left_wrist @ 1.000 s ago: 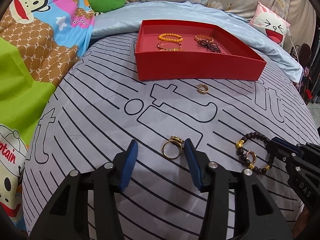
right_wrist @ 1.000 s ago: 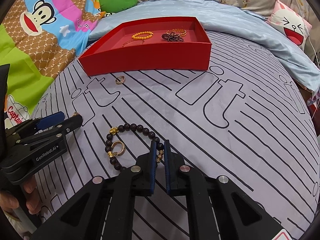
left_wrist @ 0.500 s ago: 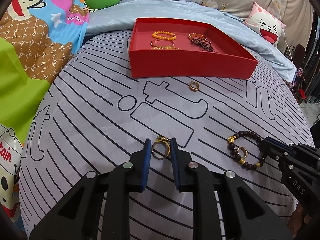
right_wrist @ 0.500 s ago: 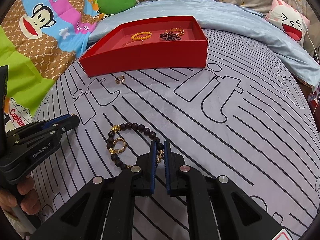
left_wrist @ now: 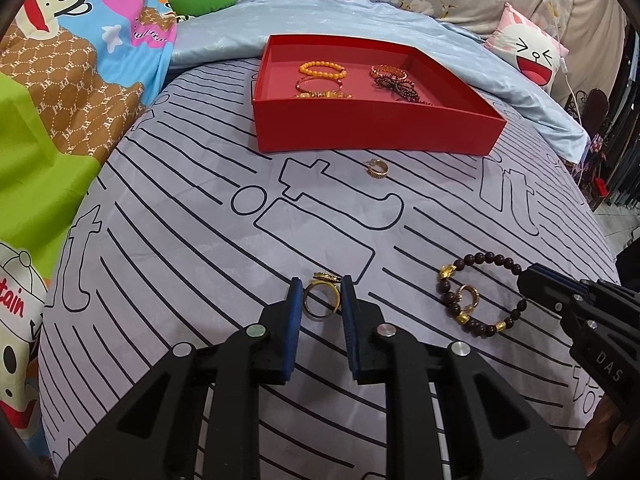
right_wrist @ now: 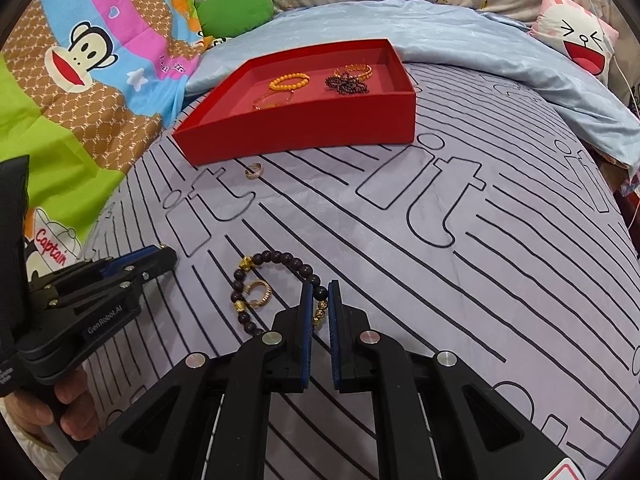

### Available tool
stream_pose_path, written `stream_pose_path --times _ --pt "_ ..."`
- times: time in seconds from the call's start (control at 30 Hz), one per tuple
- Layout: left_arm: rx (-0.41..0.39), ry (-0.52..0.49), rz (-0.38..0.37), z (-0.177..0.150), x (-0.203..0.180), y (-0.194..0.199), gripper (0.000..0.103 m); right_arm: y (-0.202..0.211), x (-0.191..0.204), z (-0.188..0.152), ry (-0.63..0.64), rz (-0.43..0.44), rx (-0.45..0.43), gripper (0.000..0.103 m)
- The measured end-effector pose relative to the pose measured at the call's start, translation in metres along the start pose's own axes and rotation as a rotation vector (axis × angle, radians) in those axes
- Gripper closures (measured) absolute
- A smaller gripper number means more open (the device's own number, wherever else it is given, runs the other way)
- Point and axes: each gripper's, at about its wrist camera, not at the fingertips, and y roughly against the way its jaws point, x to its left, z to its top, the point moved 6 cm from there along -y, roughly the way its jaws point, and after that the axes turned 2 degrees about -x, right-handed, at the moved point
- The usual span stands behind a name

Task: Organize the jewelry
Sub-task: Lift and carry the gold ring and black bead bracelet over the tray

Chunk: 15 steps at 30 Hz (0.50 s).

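Grey bedding [left_wrist: 168,216] printed with black stripes and outlined letters "it" covers the bed, with a cartoon monkey quilt [right_wrist: 80,60] at the far left reading "Captain". Lettering on the tools reads "GenRobot.AI" on the left gripper [right_wrist: 162,256] in the right wrist view and "DAS" on the right gripper [left_wrist: 526,280] in the left wrist view.

Taking the red tray [left_wrist: 376,132] as landmark: it holds an orange bead bracelet [left_wrist: 322,69] and darker bracelets [left_wrist: 394,80]. Just before its near wall lies a small gold ring [left_wrist: 377,168]. Well nearer the cameras, a gold ring [left_wrist: 322,300] lies flat between the left gripper's [left_wrist: 320,292] blue pads, which are closed against its sides, its ornament pointing toward the tray. Right of it, a dark bead bracelet [right_wrist: 276,284] lies flat with a gold hoop [right_wrist: 260,294] inside its loop; the right gripper [right_wrist: 318,300] is clenched on the bracelet's near-right arc.
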Motion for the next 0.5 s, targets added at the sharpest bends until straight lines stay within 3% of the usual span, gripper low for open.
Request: stream_pose_path --times 0.5 --pt "-0.037 0.015 -0.048 0.017 -0.002 0.023 0.084 0.05 0.013 0.048 -0.005 0.066 -0.135 0.096"
